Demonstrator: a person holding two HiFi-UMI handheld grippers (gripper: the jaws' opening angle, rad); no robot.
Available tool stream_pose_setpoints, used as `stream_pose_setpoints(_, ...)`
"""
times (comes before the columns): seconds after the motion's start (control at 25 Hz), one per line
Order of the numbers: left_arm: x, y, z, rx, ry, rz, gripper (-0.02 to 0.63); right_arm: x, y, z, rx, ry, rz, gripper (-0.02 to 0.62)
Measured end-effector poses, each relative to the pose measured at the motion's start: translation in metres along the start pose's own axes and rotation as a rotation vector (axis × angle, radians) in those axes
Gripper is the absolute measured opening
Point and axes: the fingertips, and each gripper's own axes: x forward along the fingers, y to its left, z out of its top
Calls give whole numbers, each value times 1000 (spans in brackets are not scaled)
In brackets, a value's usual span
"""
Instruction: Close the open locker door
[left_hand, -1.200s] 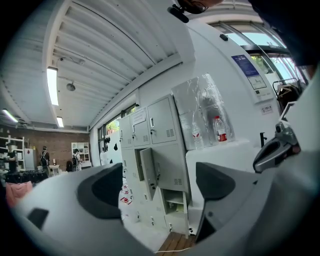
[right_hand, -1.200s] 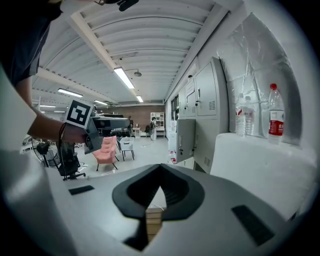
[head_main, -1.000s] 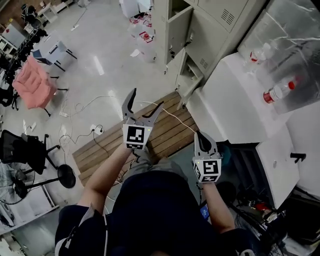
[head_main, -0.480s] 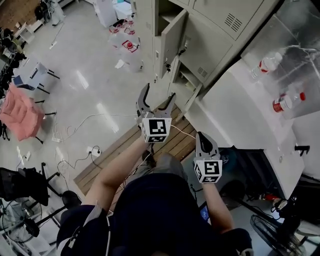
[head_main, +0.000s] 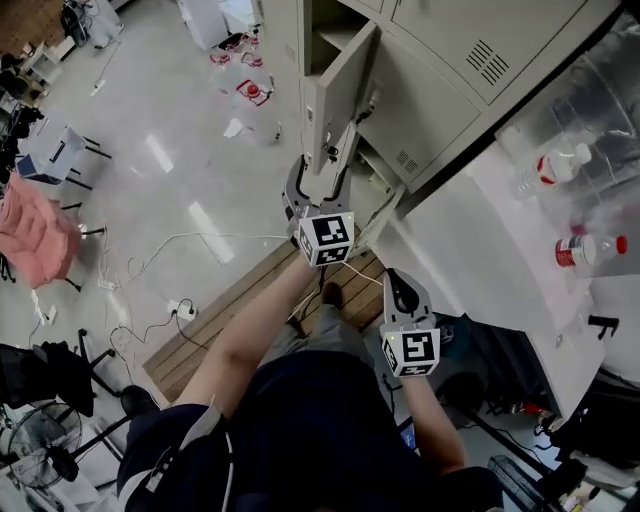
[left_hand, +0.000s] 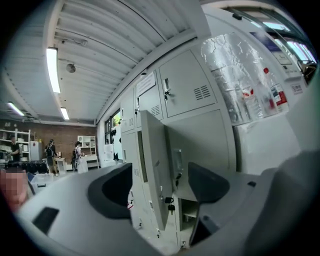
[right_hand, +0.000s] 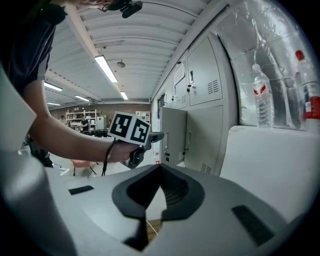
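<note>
The grey locker door (head_main: 340, 90) stands swung out from the locker bank (head_main: 450, 60); keys hang from its lock (left_hand: 170, 201). My left gripper (head_main: 318, 185) is stretched out toward the door's lower free edge. In the left gripper view the door (left_hand: 152, 165) shows edge-on between the two jaws, and the pads are clear of it. The jaws are closing. My right gripper (head_main: 402, 285) hangs back near my body, shut with nothing in it. The right gripper view shows its own shut jaws (right_hand: 160, 182), the left gripper (right_hand: 155, 135) and the door (right_hand: 175, 135) beyond.
A lower compartment (head_main: 385, 200) also stands open below the door. A white cabinet (head_main: 480, 230) at the right carries plastic bottles (head_main: 585, 250). A wooden pallet (head_main: 230, 300) lies underfoot. Water jugs (head_main: 250, 85), cables (head_main: 160, 250) and chairs (head_main: 55, 150) are on the floor to the left.
My left gripper has reached forward and up to the open door, and its jaws have narrowed. The lockers now sit nearer in the head view. The right gripper has barely moved.
</note>
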Motion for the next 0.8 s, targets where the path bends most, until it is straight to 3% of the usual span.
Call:
stream_pose_setpoints(0.36,74,9,-70,-52,121,196,260,55,-44,-20,-32,63,107,-3)
stream_pose_setpoints(0.8,92,16,-81,-142,162,343,199,70,-57,-44,-24,128,160,-3)
